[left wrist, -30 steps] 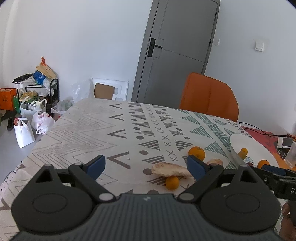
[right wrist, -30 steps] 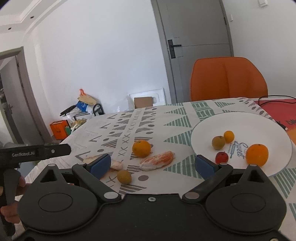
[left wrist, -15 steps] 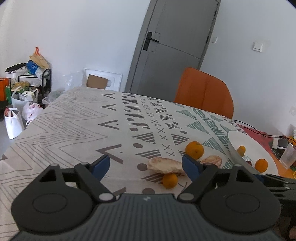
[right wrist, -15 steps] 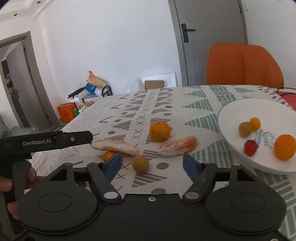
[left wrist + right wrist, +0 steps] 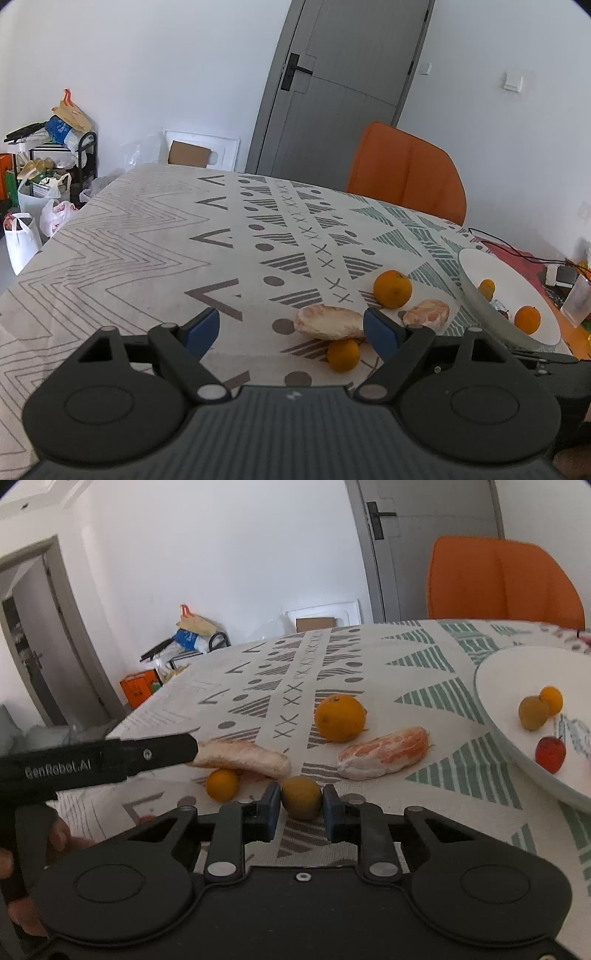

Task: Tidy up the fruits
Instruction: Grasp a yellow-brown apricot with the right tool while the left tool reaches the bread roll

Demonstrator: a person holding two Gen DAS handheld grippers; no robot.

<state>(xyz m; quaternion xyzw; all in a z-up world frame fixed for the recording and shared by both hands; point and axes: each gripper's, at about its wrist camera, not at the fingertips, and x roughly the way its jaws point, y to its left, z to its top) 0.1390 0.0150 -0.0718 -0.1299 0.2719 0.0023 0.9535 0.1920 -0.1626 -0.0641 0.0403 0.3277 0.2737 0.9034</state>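
My right gripper is shut on a small brownish-yellow fruit that rests on the patterned tablecloth. Beyond it lie a small orange, a long peeled citrus piece, a second peeled segment and a large orange. A white plate at right holds several small fruits. My left gripper is open and empty above the cloth, left of the peeled piece, small orange and large orange. The plate also shows in the left wrist view.
An orange chair stands at the table's far side before a grey door. Cables and small items lie at the right edge. Bags and a rack sit on the floor at left.
My right gripper moved forward and down and closed its jaws around the small brownish fruit. My left gripper drifted slightly and stayed open.
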